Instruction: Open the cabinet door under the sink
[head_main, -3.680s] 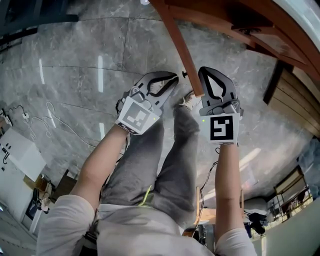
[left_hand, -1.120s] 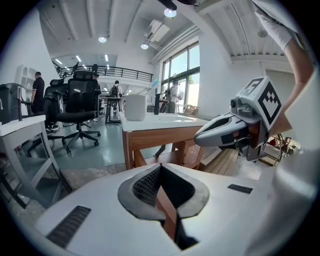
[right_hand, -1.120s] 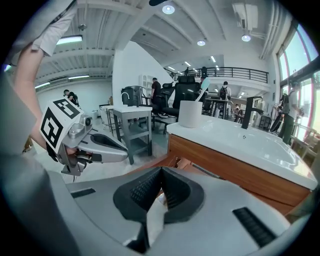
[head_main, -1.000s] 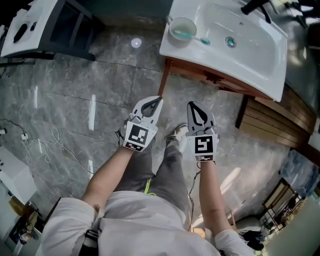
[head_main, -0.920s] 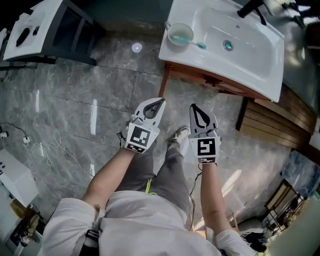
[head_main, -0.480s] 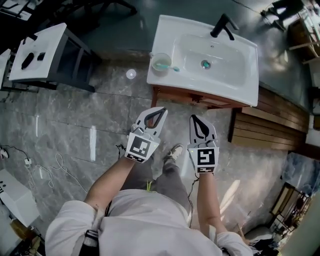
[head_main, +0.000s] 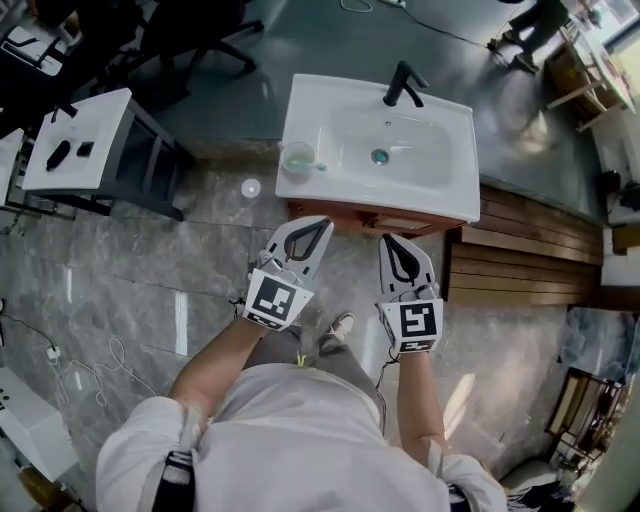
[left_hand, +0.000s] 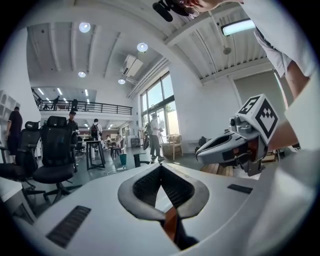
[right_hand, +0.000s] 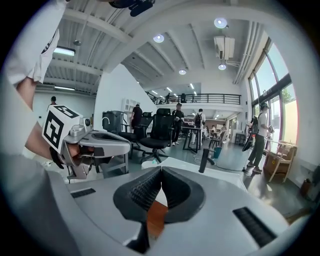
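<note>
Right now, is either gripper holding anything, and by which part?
Nothing is held. The left gripper and right gripper are both shut on empty air, short of the sink and the cabinet under it.

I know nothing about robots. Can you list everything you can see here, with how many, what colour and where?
sink: one, white, top centre
faucet: one, black, at the sink's far edge
cup: one, pale, on the sink's near left corner
cabinet: one, reddish-brown wood, under the sink
side table: one, white top, far left
wooden slats: brown, right of the cabinet
floor: grey stone
cable: one, white, on the floor at lower left
left claw: one, white and grey, shut, empty, near the cabinet
right claw: one, white and grey, shut, empty, beside the left one
</note>
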